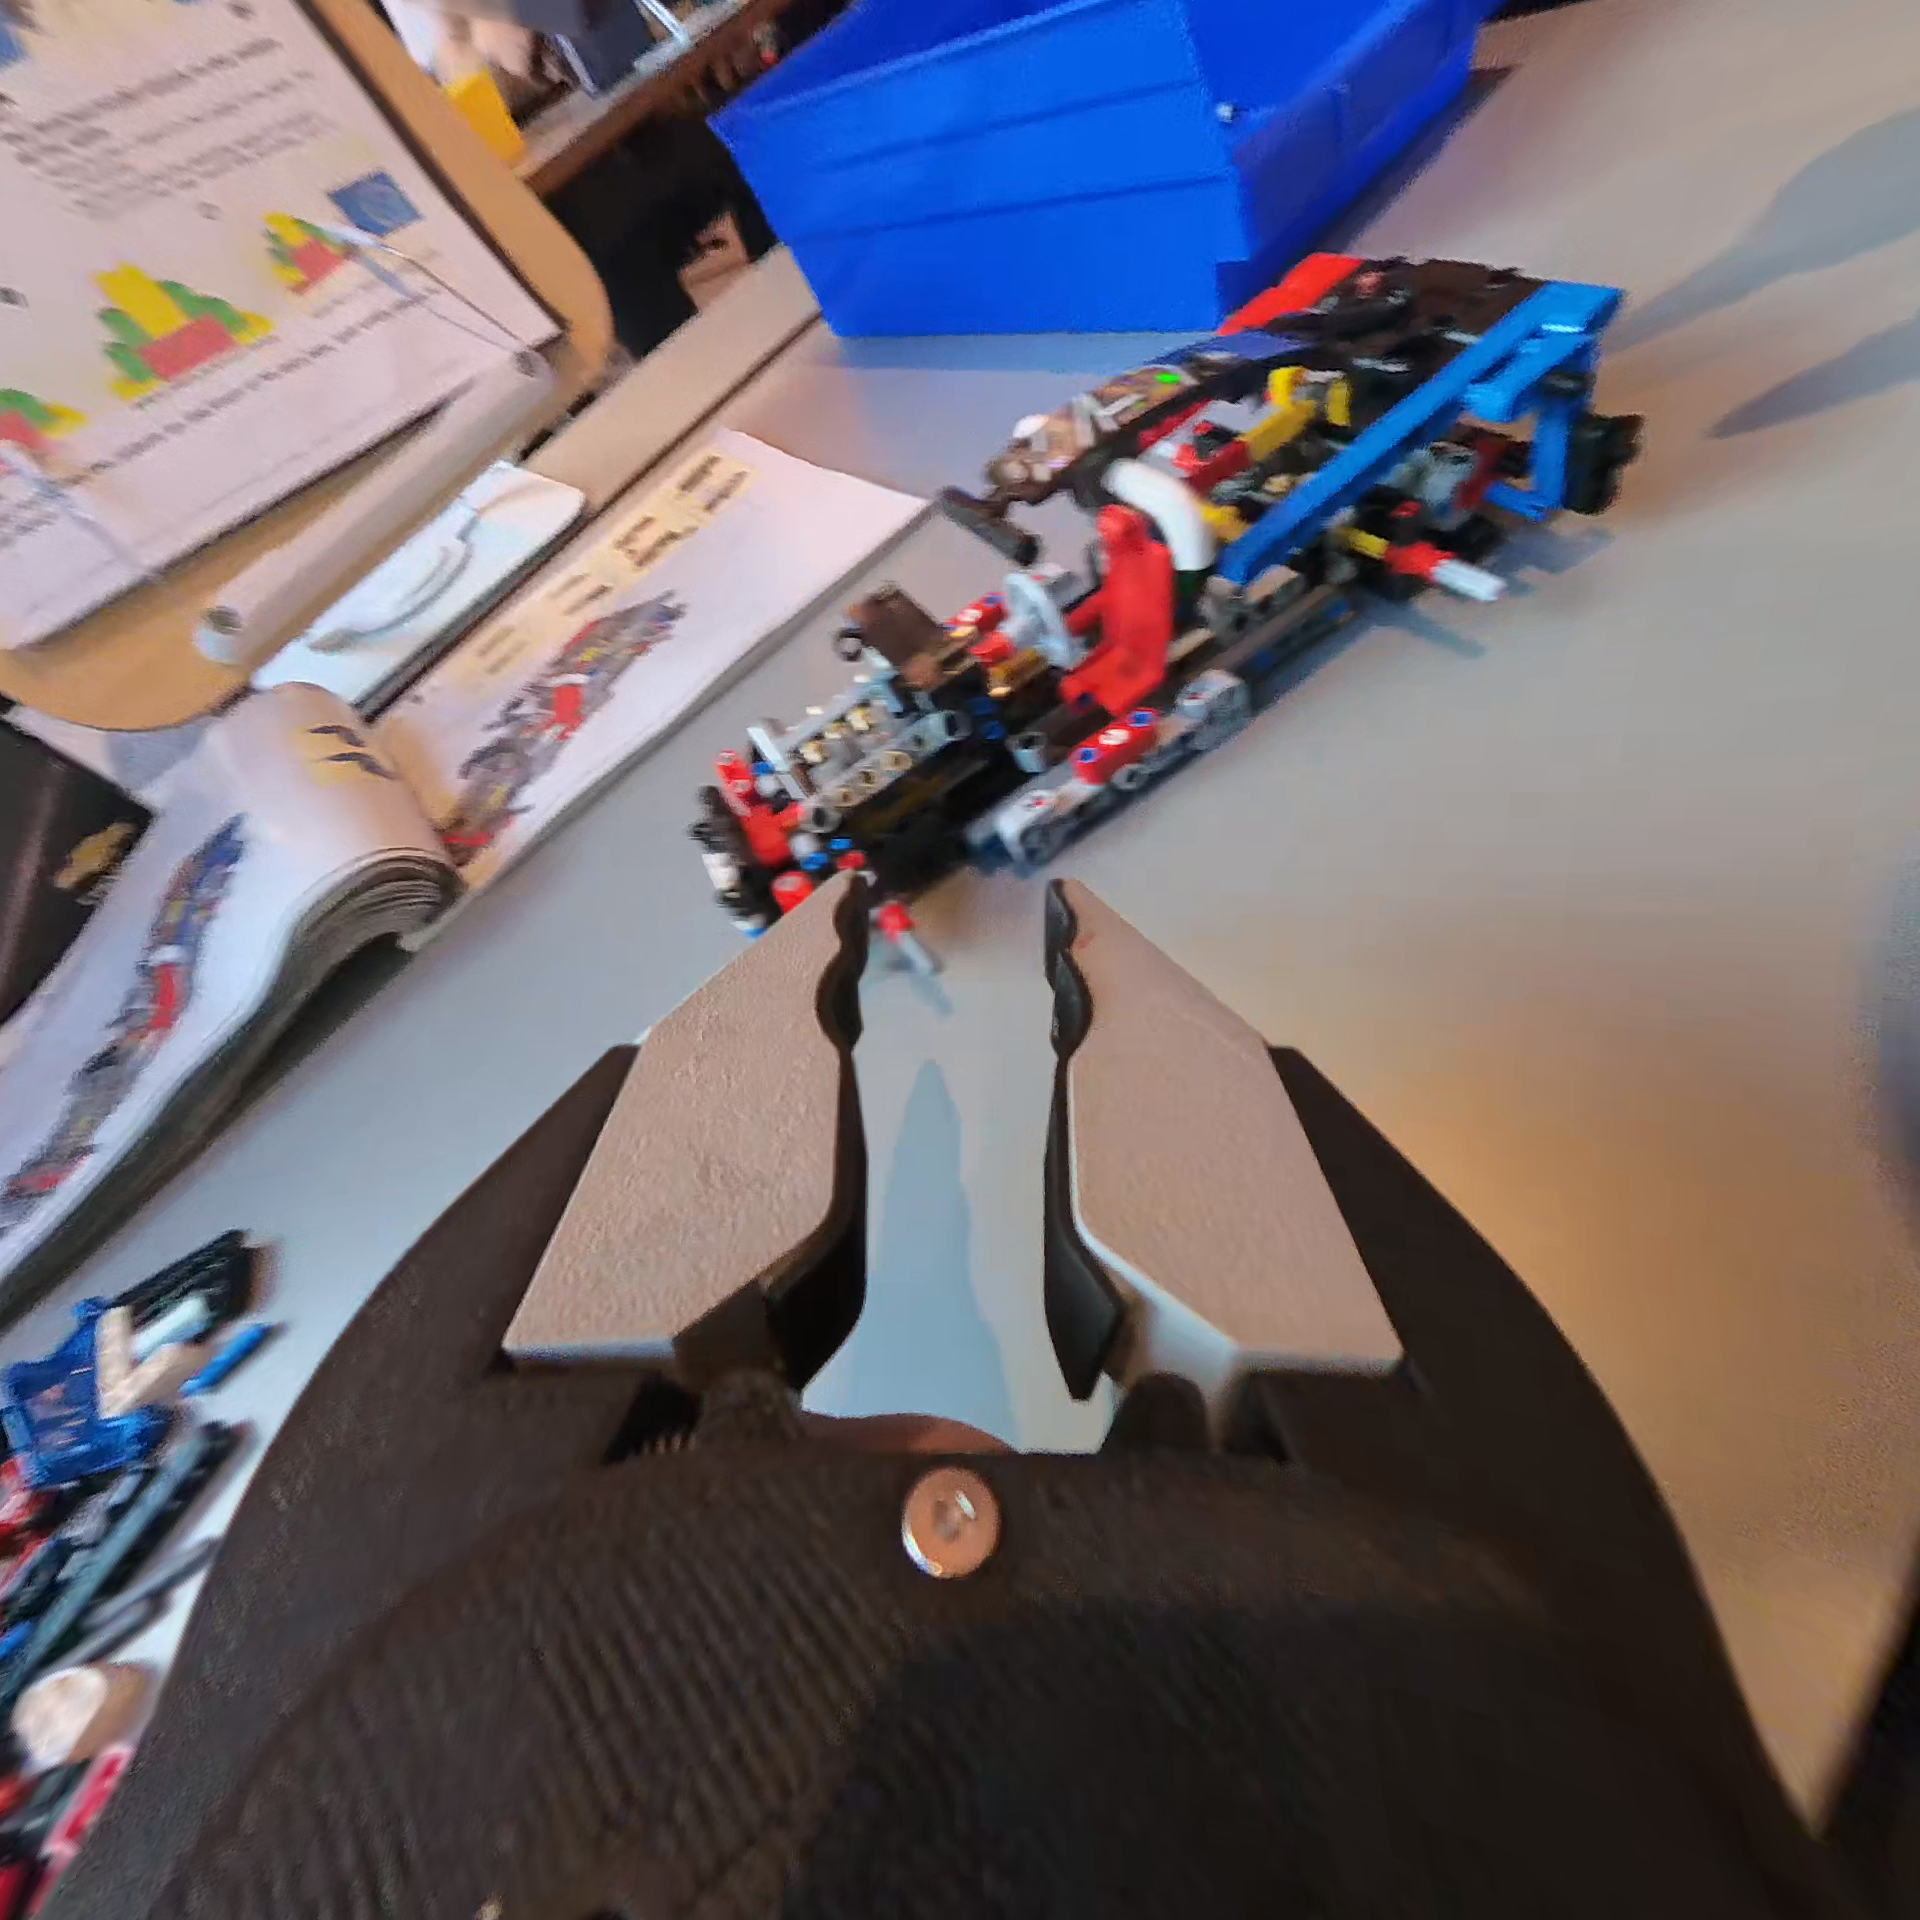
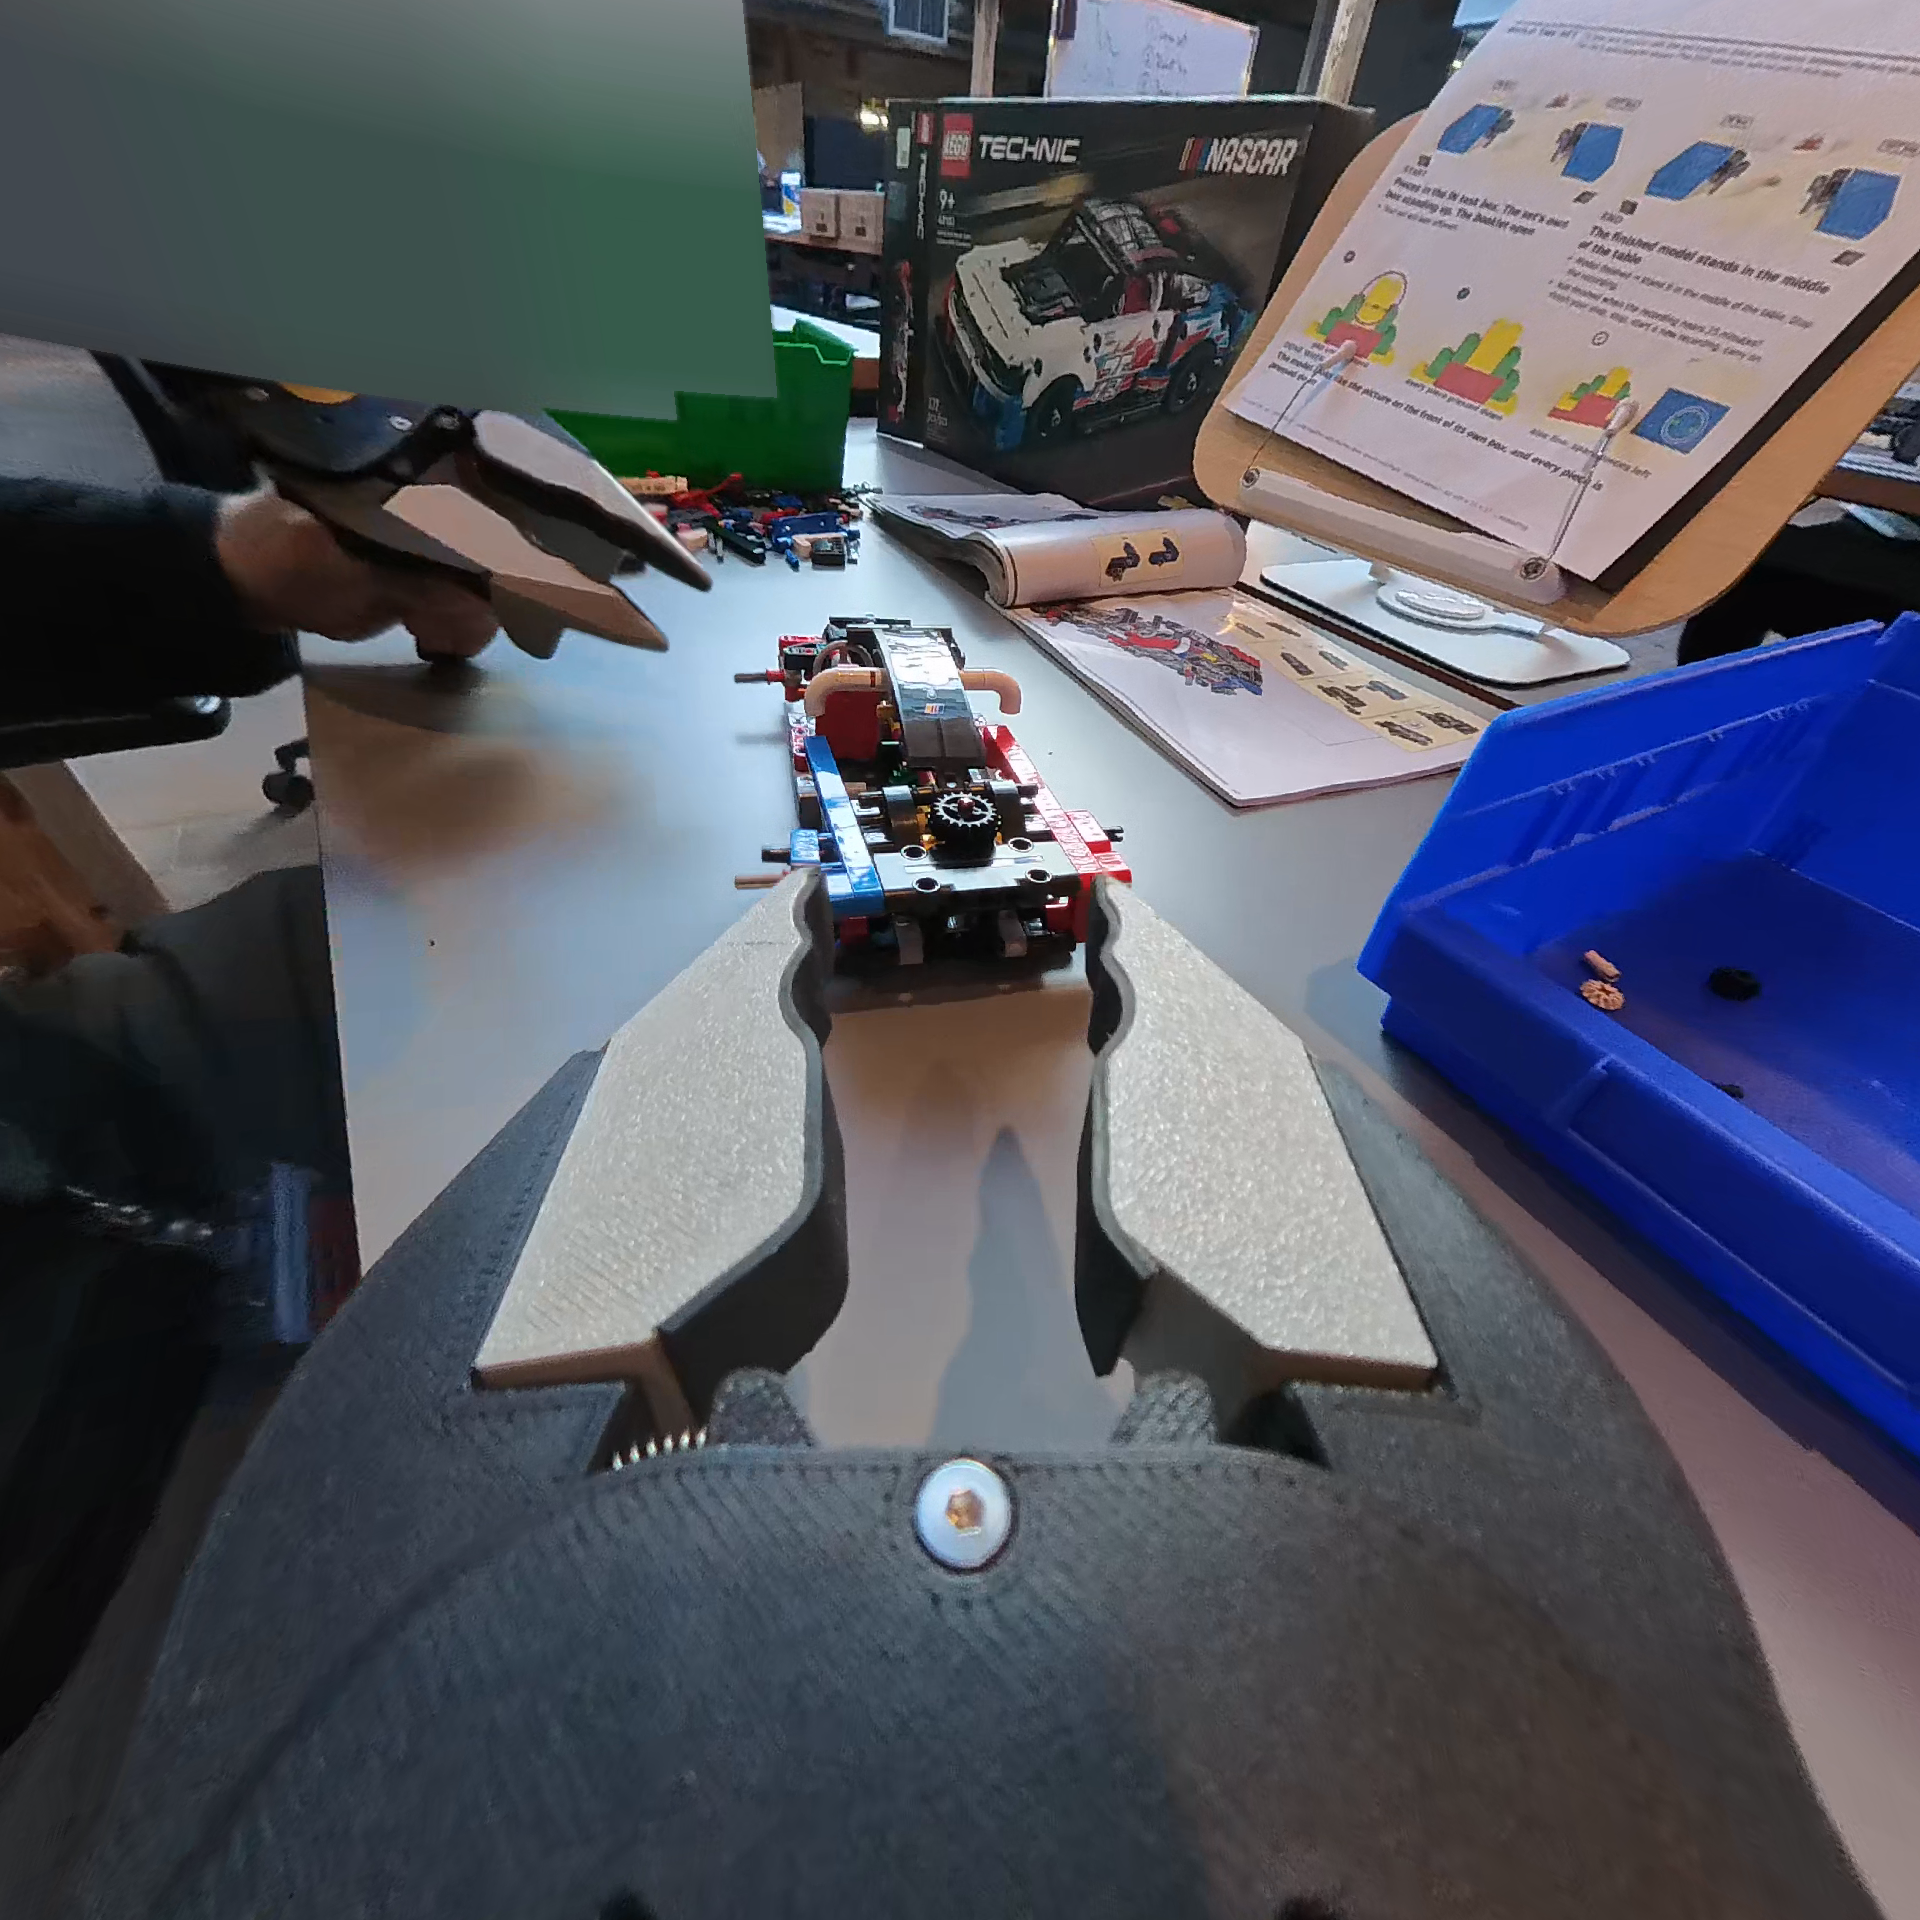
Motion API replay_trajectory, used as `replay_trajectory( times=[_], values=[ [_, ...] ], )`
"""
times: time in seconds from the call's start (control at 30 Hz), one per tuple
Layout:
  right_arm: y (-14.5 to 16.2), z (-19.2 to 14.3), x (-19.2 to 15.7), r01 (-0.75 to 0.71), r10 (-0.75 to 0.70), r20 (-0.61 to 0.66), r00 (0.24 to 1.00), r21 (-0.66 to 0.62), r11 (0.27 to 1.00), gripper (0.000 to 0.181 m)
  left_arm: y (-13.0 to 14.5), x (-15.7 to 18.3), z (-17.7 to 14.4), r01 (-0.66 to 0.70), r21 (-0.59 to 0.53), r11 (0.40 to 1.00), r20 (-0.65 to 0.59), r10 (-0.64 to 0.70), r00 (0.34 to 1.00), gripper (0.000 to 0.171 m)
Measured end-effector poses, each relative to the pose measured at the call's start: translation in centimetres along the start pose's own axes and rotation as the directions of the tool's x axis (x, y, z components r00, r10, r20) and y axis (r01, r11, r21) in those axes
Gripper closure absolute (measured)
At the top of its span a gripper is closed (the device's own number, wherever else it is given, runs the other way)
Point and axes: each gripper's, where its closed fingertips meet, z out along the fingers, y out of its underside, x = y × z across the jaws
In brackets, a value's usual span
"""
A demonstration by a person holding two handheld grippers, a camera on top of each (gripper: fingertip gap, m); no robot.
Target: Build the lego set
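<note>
The half-built car chassis (image 2: pixel 925 800) lies flat on the grey desk (image 2: pixel 540 894), lengthwise in front of our right tool (image 2: pixel 951 914), with its rear end between the spread fingertips. Whether they touch it we cannot tell; nothing is clamped. We judge the chassis light but long and awkward: a stiff frame of pinned beams, with weaker add-ons on top, such as the red seat (image 1: pixel 1127 613), the white curved tubes (image 2: pixel 883 681) and thin axle ends sticking out sideways. These would likely pop off under a squeeze. The blue side beam (image 2: pixel 836 821) and the red one opposite look like the safest places to pinch, low and across the width, where the frame is solid. The plastic is smooth, so a shallow hold could slip.

Our left tool (image 1: pixel 956 925) hovers over the desk near the front end, jaws parted moderately and empty. A small red pin (image 1: pixel 899 930) lies just ahead of its tips.

Further out, the instruction booklet (image 2: pixel 1226 675) lies open beside the model, a blue bin (image 2: pixel 1683 935) holds a few small parts, and loose pieces (image 2: pixel 758 525) are scattered near the set's box (image 2: pixel 1101 281).
</note>
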Motion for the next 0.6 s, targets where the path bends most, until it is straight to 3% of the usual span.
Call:
replay_trajectory(
  times=[0.13, 0.2, 0.37, 0.53, 0.6],
  values=[
    [-0.7, -0.1, 0.3, -0.019, 0.018, 0.012, 1.000, 0.055, 0.998, 0.137, 0.7, -6.3, -0.3, -0.077, 0.048, 0.996, 0.238, 0.063, 0.969, 0.148],
    [-0.9, 0.1, 0.3, -0.020, 0.018, 0.025, 1.000, 0.067, 0.998, 0.137, 0.8, -7.8, 0.0, -0.047, 0.073, 0.996, 0.247, 0.027, 0.969, 0.148],
    [-0.7, 0.8, 0.6, -0.024, 0.021, 0.062, 0.998, 0.052, 0.998, 0.134, -0.1, -8.3, 2.0, 0.214, 0.140, 0.967, 0.005, -0.217, 0.976, 0.138],
    [-0.4, 1.2, 0.3, -0.025, 0.022, 0.100, 0.995, 0.021, 0.999, 0.127, -0.2, -7.0, 2.7, 0.442, 0.062, 0.895, -0.332, -0.399, 0.855, 0.112],
    [0.0, 1.5, -0.2, 0.018, -0.018, 0.101, 0.995, -0.005, 1.000, 0.127, 0.0, -6.9, 2.6, 0.448, 0.036, 0.893, -0.377, -0.403, 0.834, 0.115]
  ],
)
